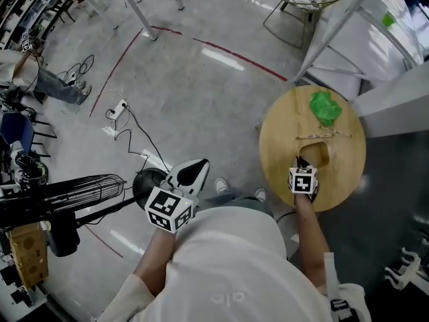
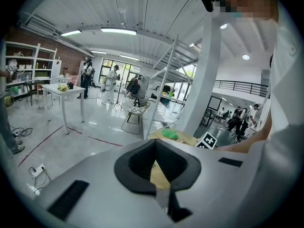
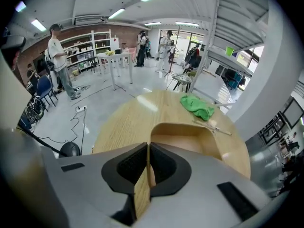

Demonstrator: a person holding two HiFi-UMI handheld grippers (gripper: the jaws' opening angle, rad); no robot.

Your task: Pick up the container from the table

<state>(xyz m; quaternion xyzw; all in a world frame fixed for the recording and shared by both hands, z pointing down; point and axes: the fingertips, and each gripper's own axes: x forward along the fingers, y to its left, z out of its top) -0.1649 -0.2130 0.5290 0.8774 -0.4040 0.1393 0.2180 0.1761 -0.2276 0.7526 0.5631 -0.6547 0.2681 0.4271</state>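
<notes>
Right gripper view: jaws pinching the container's near wall

The right gripper (image 3: 146,163) is closing on the near wall of the wooden container (image 3: 190,137), one pad on each face. That rim grip suits lifting it off the round table (image 1: 281,139). Beyond it lie a thin stick (image 1: 322,136) and a green cloth (image 1: 325,107), both clear of the lift. The left gripper (image 1: 198,166) hangs over the floor, its jaws seemingly almost together and empty.

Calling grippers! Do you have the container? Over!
Right gripper closing on container wall. Left gripper shut, empty, off the table. Green cloth, sticks lie clear of it.
</notes>
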